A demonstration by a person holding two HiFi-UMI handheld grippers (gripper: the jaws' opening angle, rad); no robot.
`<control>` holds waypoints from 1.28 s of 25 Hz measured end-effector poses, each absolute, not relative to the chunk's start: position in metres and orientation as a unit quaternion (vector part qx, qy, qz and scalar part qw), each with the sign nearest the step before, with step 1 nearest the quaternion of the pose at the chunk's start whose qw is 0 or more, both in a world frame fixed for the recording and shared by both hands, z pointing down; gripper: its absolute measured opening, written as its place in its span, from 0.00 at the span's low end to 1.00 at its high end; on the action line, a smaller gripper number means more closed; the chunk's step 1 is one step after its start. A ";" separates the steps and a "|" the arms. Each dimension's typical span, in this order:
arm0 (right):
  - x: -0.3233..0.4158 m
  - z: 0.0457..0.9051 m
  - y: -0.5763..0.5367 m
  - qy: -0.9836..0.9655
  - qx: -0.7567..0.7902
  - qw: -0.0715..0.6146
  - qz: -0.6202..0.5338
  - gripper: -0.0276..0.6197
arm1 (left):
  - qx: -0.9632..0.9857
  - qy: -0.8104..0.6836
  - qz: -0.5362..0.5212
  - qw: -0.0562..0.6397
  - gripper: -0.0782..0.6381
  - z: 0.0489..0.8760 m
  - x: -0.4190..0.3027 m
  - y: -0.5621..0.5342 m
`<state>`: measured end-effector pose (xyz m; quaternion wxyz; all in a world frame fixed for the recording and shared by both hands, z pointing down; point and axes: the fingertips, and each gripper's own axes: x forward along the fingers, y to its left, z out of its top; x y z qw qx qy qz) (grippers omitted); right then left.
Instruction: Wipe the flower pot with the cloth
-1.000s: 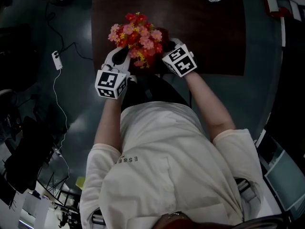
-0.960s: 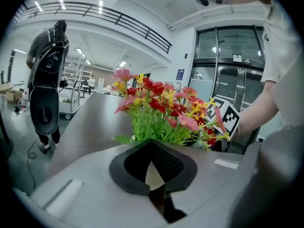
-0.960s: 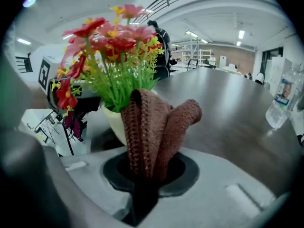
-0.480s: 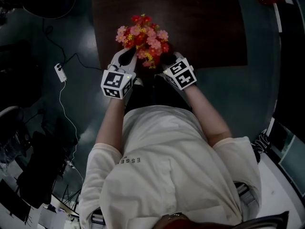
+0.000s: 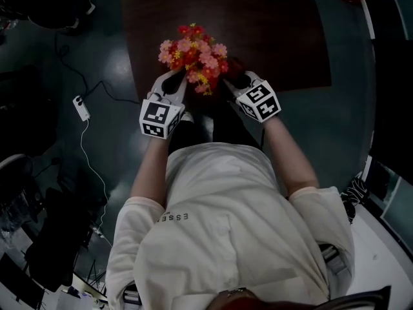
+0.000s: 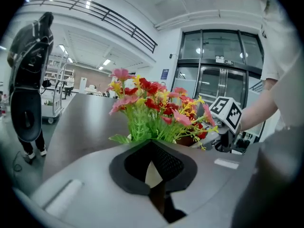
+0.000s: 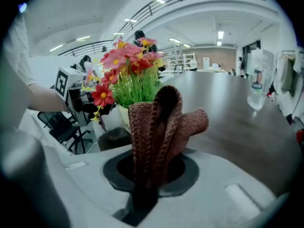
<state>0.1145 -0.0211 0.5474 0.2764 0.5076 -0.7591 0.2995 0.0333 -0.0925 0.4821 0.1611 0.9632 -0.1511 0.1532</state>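
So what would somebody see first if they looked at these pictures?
First the bright bunch of pink, red and yellow flowers, near the front edge of the dark table with a gripper on each side. Next the brown knitted cloth pinched in the right gripper, close beside the pale flower pot, whose rim the left gripper clamps.

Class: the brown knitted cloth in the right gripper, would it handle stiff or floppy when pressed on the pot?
Probably floppy: the cloth folds over and droops above the right gripper. Its ribbed knit would likely grip rather than slide on the flower pot.
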 end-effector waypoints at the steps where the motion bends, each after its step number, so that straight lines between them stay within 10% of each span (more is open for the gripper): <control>1: 0.121 0.544 -0.029 -0.775 0.491 0.281 0.282 0.11 | 0.963 -0.158 0.140 0.165 0.12 0.482 0.033 -0.093; 32: 0.032 0.538 -0.164 -0.873 -0.205 0.348 0.273 0.11 | 0.906 -0.354 0.090 0.213 0.12 0.476 0.030 -0.103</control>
